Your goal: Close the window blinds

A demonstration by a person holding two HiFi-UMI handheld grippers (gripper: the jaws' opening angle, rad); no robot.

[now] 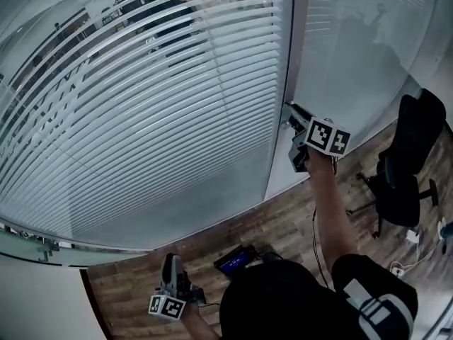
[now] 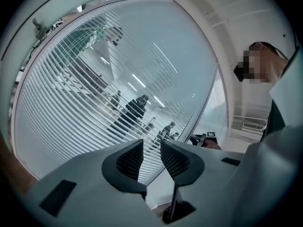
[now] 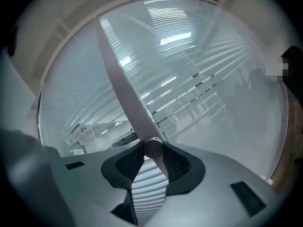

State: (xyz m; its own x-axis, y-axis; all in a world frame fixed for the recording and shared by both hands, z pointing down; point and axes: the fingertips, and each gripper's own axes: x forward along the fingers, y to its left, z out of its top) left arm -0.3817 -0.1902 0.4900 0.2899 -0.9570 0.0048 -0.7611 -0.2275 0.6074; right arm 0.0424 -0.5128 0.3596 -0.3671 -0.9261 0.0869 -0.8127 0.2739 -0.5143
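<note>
Wood-plank floor (image 1: pixel 283 222) w/ black office chair (image 1: pixel 407 168) at rt, white plug (image 1: pixel 413 236) nr it. Grey window post (image 1: pixel 297 48) btw big glass panes (image 1: pixel 368 41).

Office with glass partition walls

Slatted blinds (image 1: pixel 141 119) hang inside a glass wall (image 1: pixel 361 55) that runs down to a wood-look floor (image 1: pixel 283 222). A black swivel chair (image 1: pixel 407 168) stands by the glass. Through the slats, people (image 2: pixel 135 109) show in a room lit by ceiling strip lights.
</note>
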